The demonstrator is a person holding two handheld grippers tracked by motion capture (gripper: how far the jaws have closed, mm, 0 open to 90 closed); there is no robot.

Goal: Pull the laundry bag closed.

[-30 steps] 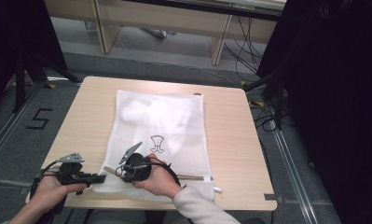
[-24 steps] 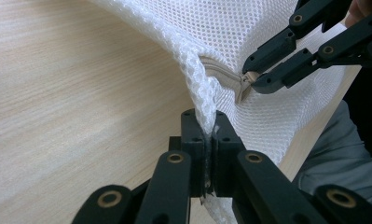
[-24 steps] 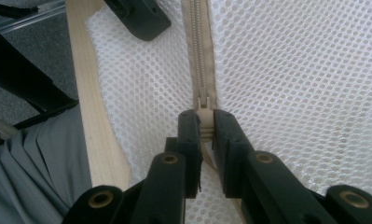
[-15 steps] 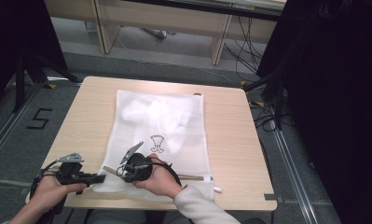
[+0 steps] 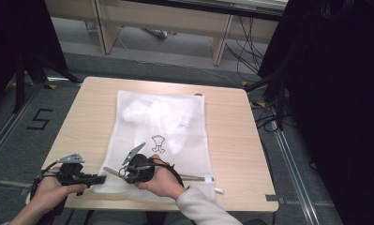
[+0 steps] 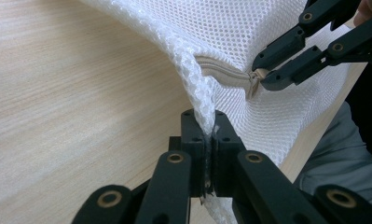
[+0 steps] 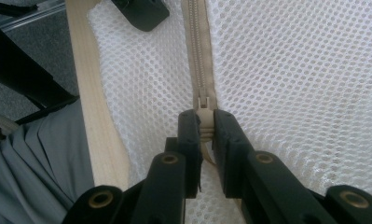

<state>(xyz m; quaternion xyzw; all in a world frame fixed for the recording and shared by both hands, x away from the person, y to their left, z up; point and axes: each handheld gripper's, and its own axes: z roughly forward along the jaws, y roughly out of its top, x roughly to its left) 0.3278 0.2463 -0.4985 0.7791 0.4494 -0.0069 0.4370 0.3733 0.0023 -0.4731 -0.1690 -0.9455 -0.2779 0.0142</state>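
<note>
A white mesh laundry bag [image 5: 161, 126] lies flat on the wooden table [image 5: 231, 140], holding white cloth with a small black print [image 5: 159, 142]. A beige zipper [image 7: 200, 46] runs along its near edge. My left gripper [image 6: 207, 126] is shut on the bag's near left corner, pinching the mesh and lifting it slightly. My right gripper [image 7: 205, 123] is shut on the zipper pull [image 7: 203, 105] at the left end of the zipper. In the high view the left gripper [image 5: 102, 178] and right gripper [image 5: 121, 172] are close together at the table's front edge.
The table's front edge [image 7: 88, 93] runs just beside the bag, with a grey sleeve [image 7: 39, 158] below it. Bare wood lies left of the bag [image 6: 58, 93]. Cables and desk legs [image 5: 222, 47] stand on the floor beyond the table.
</note>
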